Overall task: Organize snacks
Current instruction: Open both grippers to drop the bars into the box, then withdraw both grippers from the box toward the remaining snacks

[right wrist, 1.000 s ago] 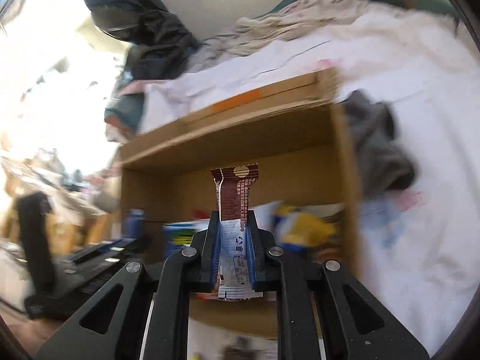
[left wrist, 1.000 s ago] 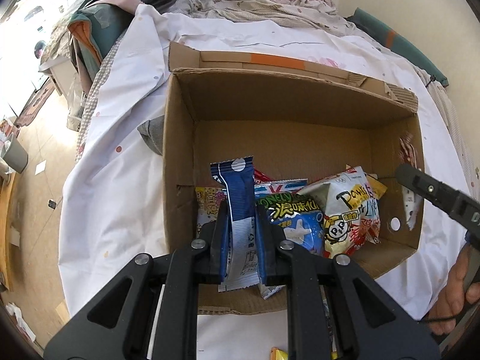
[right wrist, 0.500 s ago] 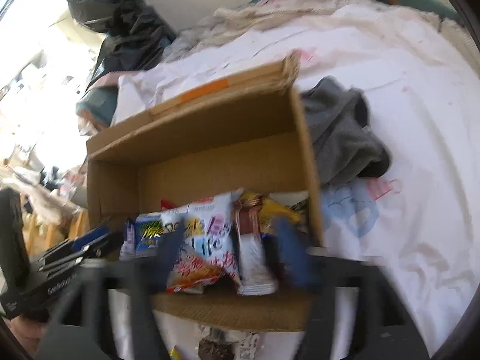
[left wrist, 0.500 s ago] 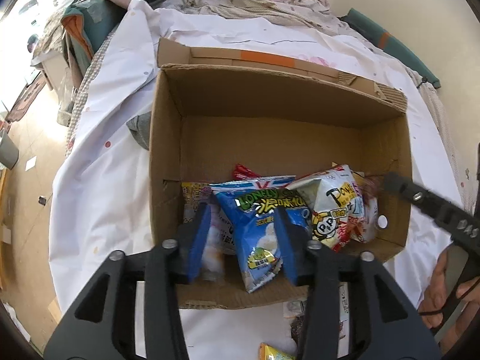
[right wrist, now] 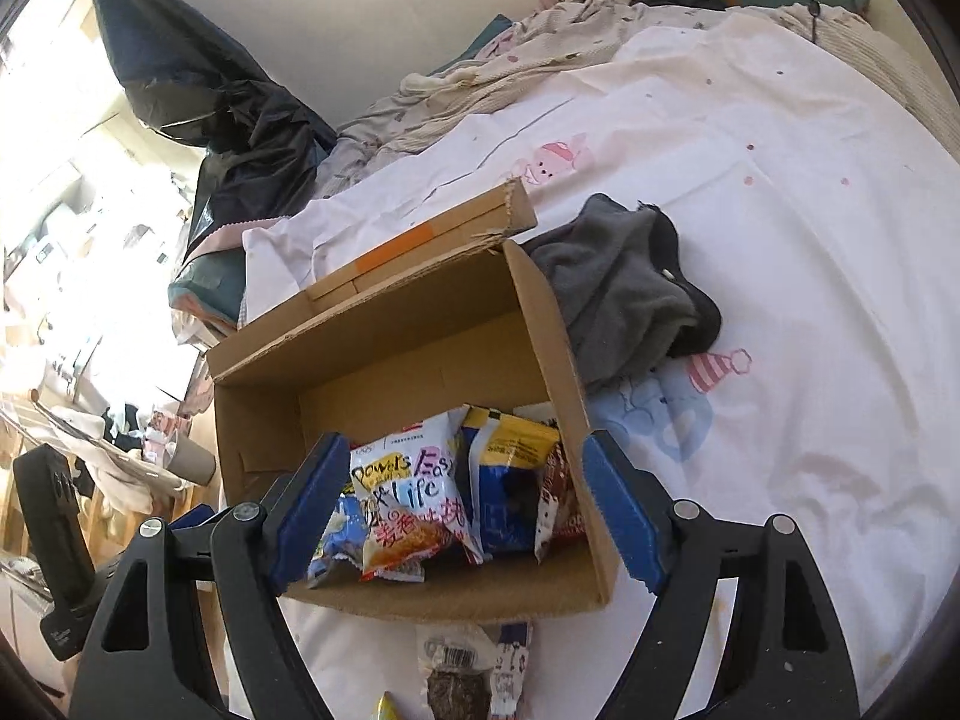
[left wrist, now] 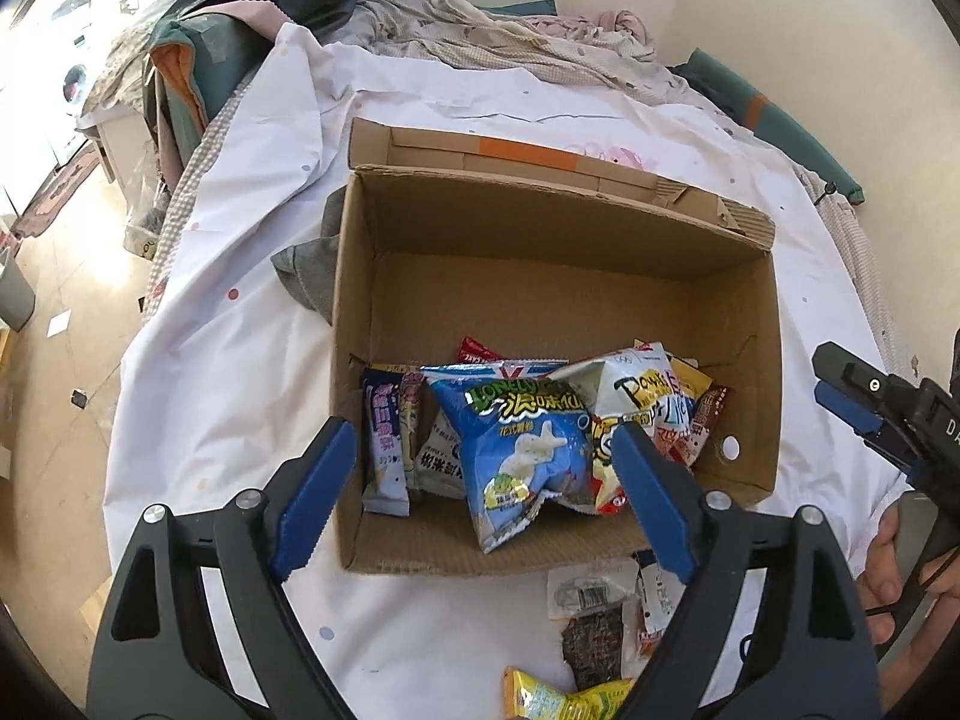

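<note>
An open cardboard box (left wrist: 360, 312) stands on a white sheet with several snack packets at its near end. Among them are a blue chip bag (left wrist: 522, 438), a white bag (left wrist: 636, 396), a pale purple bar (left wrist: 384, 438) at the left wall and a brown bar (left wrist: 711, 408) at the right. My left gripper (left wrist: 480, 450) hovers over the box's near edge, jaws opening, nothing between them. My right gripper (right wrist: 465, 456) stands open and empty above the box (right wrist: 558, 360), over the white bag (right wrist: 414, 486) and brown bar (right wrist: 558, 492).
Loose packets lie on the sheet in front of the box: a dark seaweed pack (left wrist: 594, 630) and a yellow packet (left wrist: 564, 699). A grey cloth (right wrist: 624, 300) lies against the box's side. A hand (left wrist: 894, 576) holds the right gripper. Bedding is piled behind.
Both grippers let go of their bars, which now lie in the box. Both sets of jaws went from shut to wide apart, and both grippers drew back from the box.
</note>
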The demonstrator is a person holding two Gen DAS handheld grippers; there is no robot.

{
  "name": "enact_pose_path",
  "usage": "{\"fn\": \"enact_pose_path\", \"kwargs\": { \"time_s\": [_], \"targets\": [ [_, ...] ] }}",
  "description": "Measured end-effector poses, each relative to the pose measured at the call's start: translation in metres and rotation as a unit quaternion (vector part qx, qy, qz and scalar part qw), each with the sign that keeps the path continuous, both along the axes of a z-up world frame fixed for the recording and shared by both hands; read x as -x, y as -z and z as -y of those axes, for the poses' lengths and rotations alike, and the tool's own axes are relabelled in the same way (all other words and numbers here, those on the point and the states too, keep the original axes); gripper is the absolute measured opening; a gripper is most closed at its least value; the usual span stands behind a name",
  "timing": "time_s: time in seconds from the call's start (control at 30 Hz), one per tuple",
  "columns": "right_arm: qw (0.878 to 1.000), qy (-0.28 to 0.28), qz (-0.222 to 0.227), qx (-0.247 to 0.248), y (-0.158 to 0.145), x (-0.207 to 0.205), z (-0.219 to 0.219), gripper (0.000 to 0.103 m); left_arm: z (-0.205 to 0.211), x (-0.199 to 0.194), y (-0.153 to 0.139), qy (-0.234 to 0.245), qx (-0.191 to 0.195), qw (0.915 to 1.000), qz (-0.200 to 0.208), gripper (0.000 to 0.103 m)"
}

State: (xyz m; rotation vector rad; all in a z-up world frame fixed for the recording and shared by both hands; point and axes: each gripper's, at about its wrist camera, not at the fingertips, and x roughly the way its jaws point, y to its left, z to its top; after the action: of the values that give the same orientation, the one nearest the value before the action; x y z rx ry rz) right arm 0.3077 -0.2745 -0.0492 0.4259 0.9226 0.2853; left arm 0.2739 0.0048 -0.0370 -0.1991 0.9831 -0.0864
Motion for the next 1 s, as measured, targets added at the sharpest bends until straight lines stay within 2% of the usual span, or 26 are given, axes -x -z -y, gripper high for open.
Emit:
{"fn": "enact_pose_path", "kwargs": {
  "time_s": [0.17,0.3,0.8,1.0],
  "targets": [
    [1.0,0.0,-0.006,0.006,-0.001,0.014,0.001,0.083,-0.003,0.015,-0.006,-0.001,-0.013,0.9999,0.009,0.085],
    [1.0,-0.005,-0.012,0.011,0.001,0.028,0.001,0.083,-0.013,0.031,-0.009,-0.026,-0.016,0.9993,0.019,0.085],
    [0.998,-0.019,-0.046,0.024,0.015,0.08,-0.002,0.083,-0.022,0.076,-0.006,-0.047,0.005,0.9989,-0.001,0.085],
    [0.998,-0.012,-0.064,0.025,0.026,0.09,-0.002,0.083,-0.008,0.087,0.011,-0.029,0.002,0.9991,-0.031,0.085]
  ]
}}
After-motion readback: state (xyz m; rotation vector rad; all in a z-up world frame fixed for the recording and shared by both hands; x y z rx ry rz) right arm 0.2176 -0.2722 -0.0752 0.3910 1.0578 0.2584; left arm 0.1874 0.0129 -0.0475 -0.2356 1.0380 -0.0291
